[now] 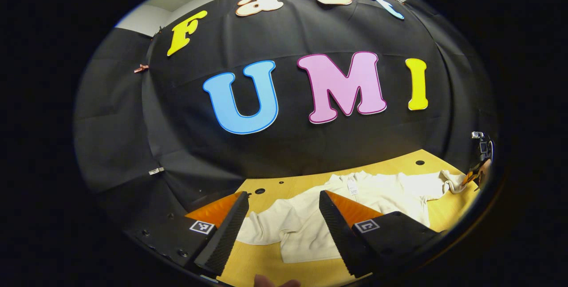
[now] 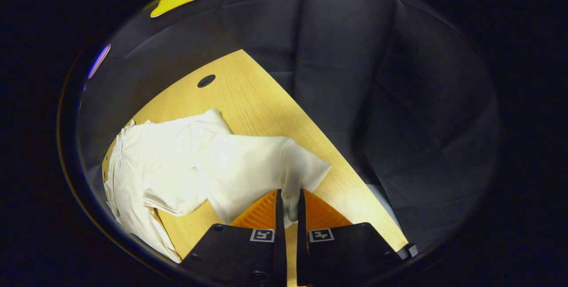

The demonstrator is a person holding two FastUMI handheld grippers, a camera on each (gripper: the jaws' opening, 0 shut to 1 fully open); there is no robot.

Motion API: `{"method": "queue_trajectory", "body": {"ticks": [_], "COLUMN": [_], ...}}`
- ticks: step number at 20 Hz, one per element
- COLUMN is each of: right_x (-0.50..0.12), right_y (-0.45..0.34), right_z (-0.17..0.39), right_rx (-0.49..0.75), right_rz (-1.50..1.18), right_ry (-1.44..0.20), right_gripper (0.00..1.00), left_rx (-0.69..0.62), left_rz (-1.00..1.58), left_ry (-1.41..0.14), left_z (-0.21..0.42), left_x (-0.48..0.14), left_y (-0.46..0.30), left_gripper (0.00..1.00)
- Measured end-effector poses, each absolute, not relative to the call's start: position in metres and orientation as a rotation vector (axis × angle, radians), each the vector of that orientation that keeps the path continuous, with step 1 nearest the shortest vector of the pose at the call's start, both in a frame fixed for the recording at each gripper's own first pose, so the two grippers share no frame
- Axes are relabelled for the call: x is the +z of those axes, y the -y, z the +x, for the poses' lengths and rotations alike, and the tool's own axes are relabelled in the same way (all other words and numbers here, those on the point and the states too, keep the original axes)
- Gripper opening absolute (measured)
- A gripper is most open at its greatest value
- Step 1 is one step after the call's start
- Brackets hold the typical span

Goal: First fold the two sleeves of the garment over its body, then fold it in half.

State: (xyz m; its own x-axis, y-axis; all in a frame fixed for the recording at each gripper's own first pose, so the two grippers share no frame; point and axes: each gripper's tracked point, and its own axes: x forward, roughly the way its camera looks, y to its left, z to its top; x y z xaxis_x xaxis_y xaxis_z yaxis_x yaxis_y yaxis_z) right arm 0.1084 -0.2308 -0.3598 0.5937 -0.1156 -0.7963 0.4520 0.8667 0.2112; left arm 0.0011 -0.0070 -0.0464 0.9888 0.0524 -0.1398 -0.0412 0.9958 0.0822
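Left gripper point(image 1: 280, 220): jaws spread wide, nothing between them, held low and roughly level w/ fingers pointing fwd. Right gripper point(image 2: 290, 205): jaws nearly together, both fingers pinching a fold of sleeve point(image 2: 297, 167), tilted downward. In left gripper view the right gripper sits far off at the right edge, w/ the hand point(image 1: 481, 172) holding it.

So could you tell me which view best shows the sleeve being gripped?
The right gripper view: its tongs are shut on the cream fabric sleeve. The left gripper view shows that sleeve far off at the edge.
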Motion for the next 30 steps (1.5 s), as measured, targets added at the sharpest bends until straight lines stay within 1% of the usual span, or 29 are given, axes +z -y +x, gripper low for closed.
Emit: {"method": "queue_trajectory", "body": {"ticks": [3, 8, 12, 17, 20, 24, 27, 30], "right_x": [-0.333, -0.273, -0.222, -0.175, -0.158, -0.151, -0.156, -0.171], "right_y": [0.215, 0.167, 0.108, 0.014, -0.042, -0.113, -0.162, -0.200], "right_z": [0.116, 0.137, 0.151, 0.170, 0.177, 0.187, 0.192, 0.196], "right_rx": [-0.319, -0.238, -0.138, -0.013, 0.049, 0.120, 0.158, 0.164], "right_rz": [0.434, 0.429, 0.355, 0.360, 0.376, 0.376, 0.403, 0.417], "right_ry": [-0.812, -0.703, -0.638, -0.582, -0.566, -0.562, -0.570, -0.588], "right_gripper": [0.13, 0.13, 0.13, 0.13, 0.13, 0.12, 0.13, 0.13], "left_rx": [0.051, 0.067, 0.085, 0.107, 0.121, 0.136, 0.149, 0.162], "left_rz": [0.057, 0.010, -0.011, -0.017, -0.029, -0.046, -0.050, -0.051], "left_ry": [-0.145, -0.143, -0.136, -0.144, -0.153, -0.169, -0.175, -0.186], "left_z": [0.006, 0.016, 0.019, 0.014, 0.008, 0.002, -0.002, -0.006], "left_x": [-0.052, -0.059, -0.067, -0.084, -0.093, -0.106, -0.114, -0.122], "left_y": [-0.006, -0.035, -0.064, -0.102, -0.123, -0.148, -0.166, -0.183], "left_gripper": [0.98, 0.98, 0.98, 0.98, 0.98, 0.99, 0.99, 0.98]}}
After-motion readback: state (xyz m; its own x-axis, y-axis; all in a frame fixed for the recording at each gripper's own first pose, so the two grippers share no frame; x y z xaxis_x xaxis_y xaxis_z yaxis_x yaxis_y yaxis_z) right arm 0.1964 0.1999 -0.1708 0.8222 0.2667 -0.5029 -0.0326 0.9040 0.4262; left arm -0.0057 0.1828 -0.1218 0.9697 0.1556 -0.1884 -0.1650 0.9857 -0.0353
